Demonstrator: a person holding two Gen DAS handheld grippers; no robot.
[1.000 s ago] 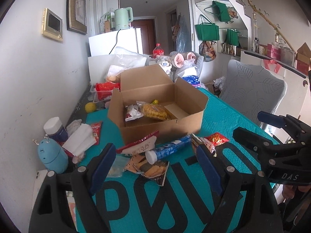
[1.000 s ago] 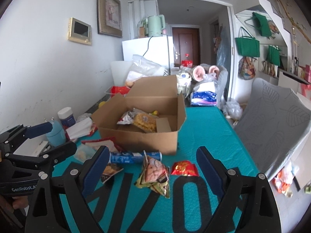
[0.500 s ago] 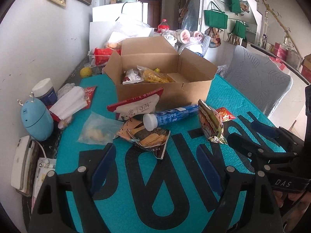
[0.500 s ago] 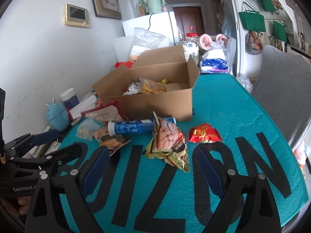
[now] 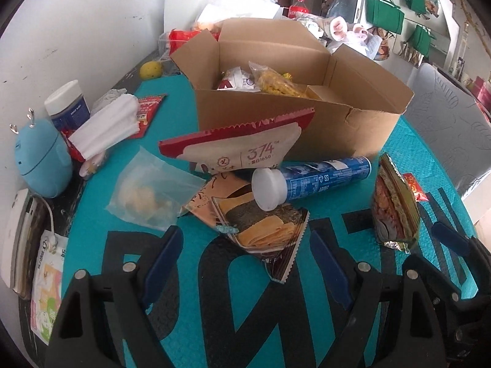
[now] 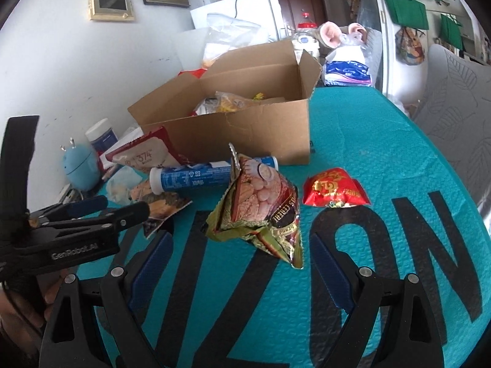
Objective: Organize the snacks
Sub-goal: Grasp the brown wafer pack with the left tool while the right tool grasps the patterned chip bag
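Observation:
An open cardboard box (image 5: 325, 128) (image 6: 245, 135) with a few snack bags inside stands on the teal table. Before it lie a red-and-cream "374" pouch (image 5: 245, 144), a blue tube (image 5: 313, 178) (image 6: 196, 178), a clear bag (image 5: 147, 193), a brown wafer packet (image 5: 264, 227), a cereal bag (image 6: 264, 211) (image 5: 396, 208) and a small red packet (image 6: 334, 188). My left gripper (image 5: 245, 263) is open and empty, just short of the wafer packet. My right gripper (image 6: 242, 263) is open and empty, just short of the cereal bag.
At the left edge stand a blue egg-shaped gadget (image 5: 43, 159), a white-capped jar (image 5: 66, 104), folded white tissues (image 5: 107, 125) and a flat packet (image 5: 46, 282). A grey chair (image 6: 457, 116) is at the right. The wall runs along the left side.
Both grippers have moved forward and lower toward the snacks in front of the box. The snacks now look larger and closer. Both stay open and empty.

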